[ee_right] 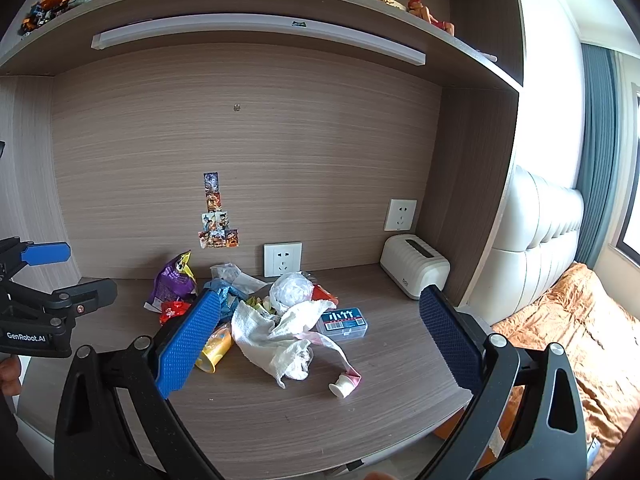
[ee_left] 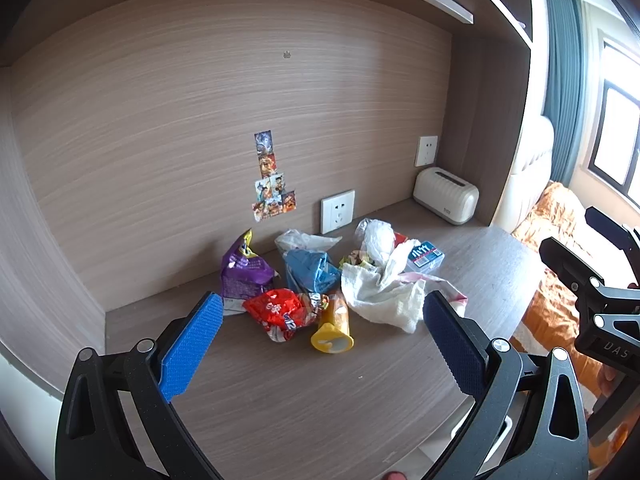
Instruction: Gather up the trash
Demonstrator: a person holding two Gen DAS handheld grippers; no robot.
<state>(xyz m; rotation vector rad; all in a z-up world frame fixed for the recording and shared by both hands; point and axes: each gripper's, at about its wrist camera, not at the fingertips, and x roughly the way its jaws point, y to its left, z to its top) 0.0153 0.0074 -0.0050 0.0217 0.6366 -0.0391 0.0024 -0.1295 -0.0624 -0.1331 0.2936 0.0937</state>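
1. Both tools hang above the front of the wooden desk (ee_left: 280, 408), and nothing has been picked up yet, so I judge this to be the approach before the first grab.
2. The left gripper (ee_left: 320, 336) has its jaws spread wide and empty, framing the near edge of the trash pile.
3. The right gripper (ee_right: 320, 336) is just as wide and just as empty, lined up over the crumpled white paper towel (ee_right: 276, 340).
4. The trash sits clustered mid-desk near the back wall: a purple snack bag (ee_left: 242, 270), a red wrapper (ee_left: 276, 312) touching a yellow cup (ee_left: 334, 330) lying on its side, a blue crumpled bag (ee_left: 310, 270), and clear plastic (ee_right: 292, 290) behind the towel.
5. A small blue-labelled box (ee_right: 344, 322) lies just beside the towel, and a small white tube (ee_right: 344, 384) sits nearest the right tool.
6. No bin shows in either view.
7. Next move, as I read it: drop onto one loose piece, probably the towel or the red wrapper, and close without dragging its neighbours along.
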